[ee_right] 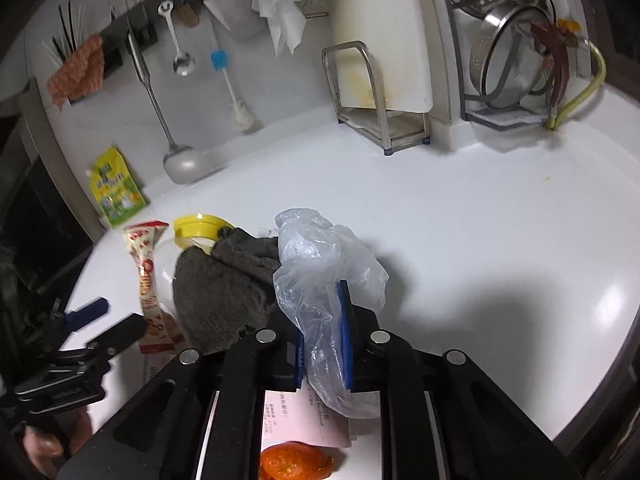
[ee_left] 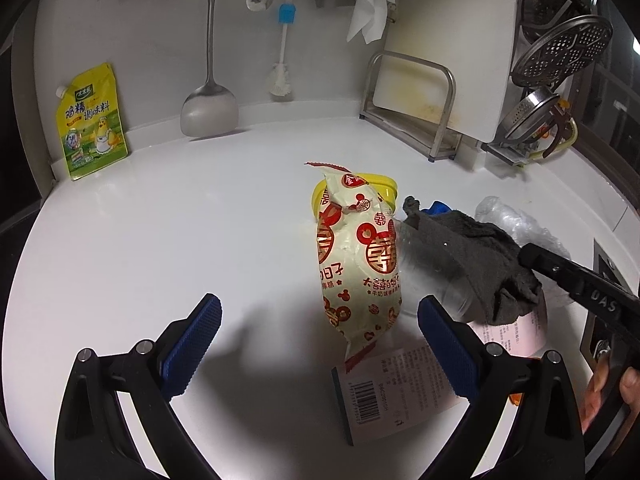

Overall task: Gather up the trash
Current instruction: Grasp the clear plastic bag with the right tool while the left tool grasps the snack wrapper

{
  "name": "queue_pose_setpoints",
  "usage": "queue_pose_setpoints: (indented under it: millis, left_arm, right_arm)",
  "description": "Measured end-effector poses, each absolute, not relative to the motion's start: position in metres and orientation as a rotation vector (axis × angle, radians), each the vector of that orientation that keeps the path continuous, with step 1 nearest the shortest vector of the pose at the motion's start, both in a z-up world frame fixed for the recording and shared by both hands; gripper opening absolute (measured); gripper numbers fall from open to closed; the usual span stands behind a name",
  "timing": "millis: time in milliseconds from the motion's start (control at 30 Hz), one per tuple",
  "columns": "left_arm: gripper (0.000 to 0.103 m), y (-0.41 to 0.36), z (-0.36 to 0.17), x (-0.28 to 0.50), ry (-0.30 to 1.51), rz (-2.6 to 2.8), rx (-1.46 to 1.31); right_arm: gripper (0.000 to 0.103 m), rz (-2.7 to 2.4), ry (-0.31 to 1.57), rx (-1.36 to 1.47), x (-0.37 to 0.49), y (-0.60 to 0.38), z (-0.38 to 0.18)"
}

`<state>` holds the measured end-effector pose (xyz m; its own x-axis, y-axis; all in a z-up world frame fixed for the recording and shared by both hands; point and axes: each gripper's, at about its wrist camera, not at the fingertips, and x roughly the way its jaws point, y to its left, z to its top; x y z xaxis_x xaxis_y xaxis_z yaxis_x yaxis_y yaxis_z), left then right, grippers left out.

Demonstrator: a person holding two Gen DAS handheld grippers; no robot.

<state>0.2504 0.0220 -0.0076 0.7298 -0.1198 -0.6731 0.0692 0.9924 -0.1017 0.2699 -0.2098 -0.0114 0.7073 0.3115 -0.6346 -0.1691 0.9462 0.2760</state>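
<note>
- The clear plastic bag [ee_right: 320, 264] sits at the middle of the white counter [ee_right: 500, 240], crumpled, its lower part pinched between the blue fingers [ee_right: 343, 344] of the right gripper [ee_right: 323, 350].
- Touching the bag at its 9 o'clock is a grey cloth [ee_right: 220, 292], draped over a clear jar [ee_left: 432, 280] lying on its side with a yellow lid [ee_right: 200, 228].
- At the cloth's 9 o'clock stands a red-and-cream candy wrapper [ee_left: 356, 256], leaning on the jar.
- Under the bag, at 6 o'clock, lies a pink printed slip [ee_right: 296, 420], with an orange peel [ee_right: 294, 462] just beyond it.
- The left gripper [ee_left: 320, 344] hovers at 6 o'clock of the wrapper, fingers [ee_left: 192, 344] spread wide, nothing between them.
- Far off at 10 o'clock a yellow pouch [ee_left: 92, 120] leans on the wall; at 12 o'clock a cutting board [ee_right: 380, 40] stands in a rack.
</note>
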Motion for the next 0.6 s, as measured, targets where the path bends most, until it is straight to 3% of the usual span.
queue_pose_setpoints:
  millis: [300,400,600]
  left_arm:
    - [0.097,0.017,-0.013,0.257,0.768,-0.093,-0.063]
    - [0.097,0.016,-0.014,0.258,0.773,-0.087,-0.061]
    - [0.097,0.013,-0.013,0.258,0.773,-0.08,-0.053]
  right_arm:
    - [0.014,0.288,0.762,0.265,0.27,-0.222,-0.014]
    - [0.026,0.287,0.774,0.274,0.271,-0.224,-0.016]
    - [0.035,0.26,0.756,0.274,0.268,-0.229,-0.013]
